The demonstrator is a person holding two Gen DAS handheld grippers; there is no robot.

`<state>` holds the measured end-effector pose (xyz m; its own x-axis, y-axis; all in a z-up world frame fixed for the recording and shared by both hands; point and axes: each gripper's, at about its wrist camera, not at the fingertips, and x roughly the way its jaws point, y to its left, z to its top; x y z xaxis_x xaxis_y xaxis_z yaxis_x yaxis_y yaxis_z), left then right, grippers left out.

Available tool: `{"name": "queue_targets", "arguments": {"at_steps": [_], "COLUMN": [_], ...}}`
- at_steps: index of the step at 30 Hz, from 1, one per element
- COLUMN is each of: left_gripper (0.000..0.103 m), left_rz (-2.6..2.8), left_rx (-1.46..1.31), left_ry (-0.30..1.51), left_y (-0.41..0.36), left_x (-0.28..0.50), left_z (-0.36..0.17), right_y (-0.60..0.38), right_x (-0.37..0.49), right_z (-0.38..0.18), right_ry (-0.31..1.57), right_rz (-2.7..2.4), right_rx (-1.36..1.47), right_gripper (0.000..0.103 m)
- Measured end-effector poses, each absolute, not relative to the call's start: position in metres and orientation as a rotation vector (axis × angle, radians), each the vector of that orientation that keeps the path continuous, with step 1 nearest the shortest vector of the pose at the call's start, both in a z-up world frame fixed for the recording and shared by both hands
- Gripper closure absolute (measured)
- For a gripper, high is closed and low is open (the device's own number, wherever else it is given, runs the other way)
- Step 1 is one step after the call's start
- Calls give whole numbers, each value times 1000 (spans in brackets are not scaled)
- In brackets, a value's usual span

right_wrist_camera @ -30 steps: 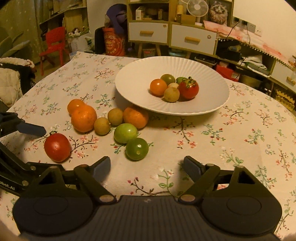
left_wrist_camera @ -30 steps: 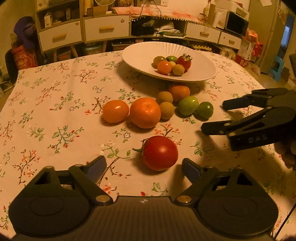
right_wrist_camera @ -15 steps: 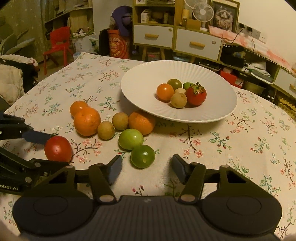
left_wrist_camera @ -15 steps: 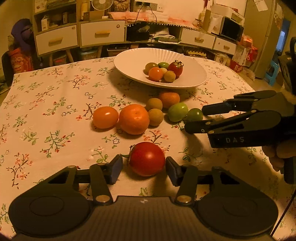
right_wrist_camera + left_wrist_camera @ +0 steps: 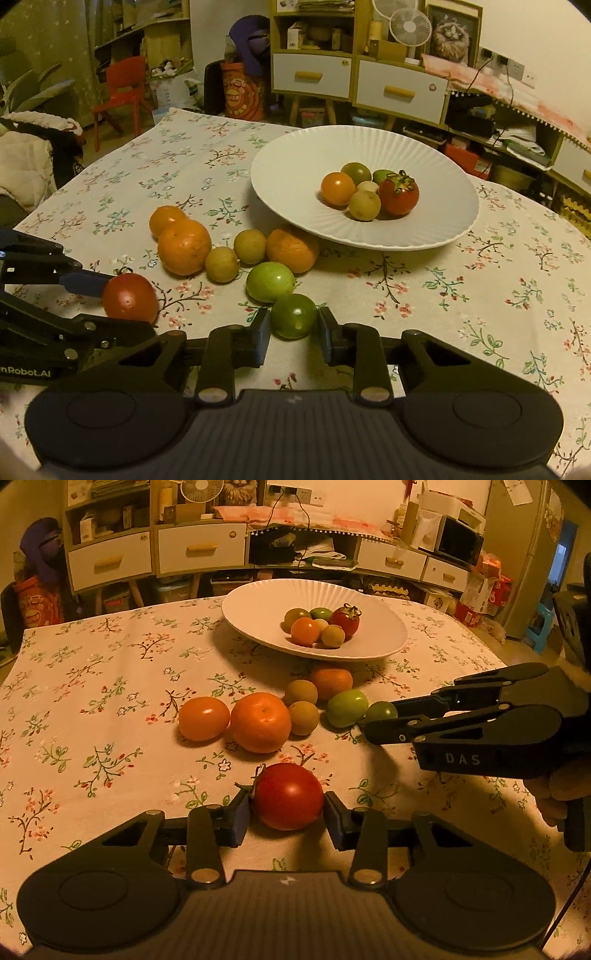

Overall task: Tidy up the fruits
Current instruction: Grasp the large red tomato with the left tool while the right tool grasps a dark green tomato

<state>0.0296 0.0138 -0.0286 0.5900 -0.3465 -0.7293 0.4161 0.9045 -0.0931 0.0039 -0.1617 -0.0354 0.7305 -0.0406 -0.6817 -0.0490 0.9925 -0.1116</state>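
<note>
A large red tomato (image 5: 288, 795) lies on the floral tablecloth (image 5: 110, 686) between the fingers of my left gripper (image 5: 286, 812). Its jaws are closing and both pads touch the tomato's sides. My right gripper (image 5: 293, 328) is shut on a small dark green tomato (image 5: 294, 315) that rests on the cloth. Beyond it lie a lighter green tomato (image 5: 270, 281), two oranges (image 5: 184, 245) (image 5: 292, 248), an orange tomato (image 5: 204, 718) and two small tan fruits (image 5: 221, 264). A white fluted plate (image 5: 424, 229) further back holds several small fruits, one a red tomato (image 5: 399, 195).
Low cabinets with white drawers (image 5: 201, 552) and cluttered shelves stand behind the table. A red chair (image 5: 120, 90) and an orange bag (image 5: 240, 96) stand past the far left corner. A person's hand (image 5: 557, 794) holds the right gripper's handle.
Both grippers went from wide open to closed around their fruit: the left on the red tomato, the right on the dark green tomato. Neither hand has shifted noticeably.
</note>
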Motion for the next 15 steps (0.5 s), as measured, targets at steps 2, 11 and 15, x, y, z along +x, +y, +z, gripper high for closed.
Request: {"name": "queue_targets", "arguments": {"at_steps": [2, 11, 15], "left_gripper": [68, 68, 68], "left_rz": [-446, -455, -463], "left_rx": [88, 75, 73], "left_ry": [828, 820, 813], "left_y": [14, 14, 12], "left_x": [30, 31, 32], "left_z": [-28, -21, -16], "right_y": [-162, -160, -157], "right_x": [4, 0, -1], "right_z": [-35, -30, -25], "right_ry": [755, 778, 774], "right_rz": [9, 19, 22], "right_rx": [-115, -73, -70], "right_gripper": [79, 79, 79]}}
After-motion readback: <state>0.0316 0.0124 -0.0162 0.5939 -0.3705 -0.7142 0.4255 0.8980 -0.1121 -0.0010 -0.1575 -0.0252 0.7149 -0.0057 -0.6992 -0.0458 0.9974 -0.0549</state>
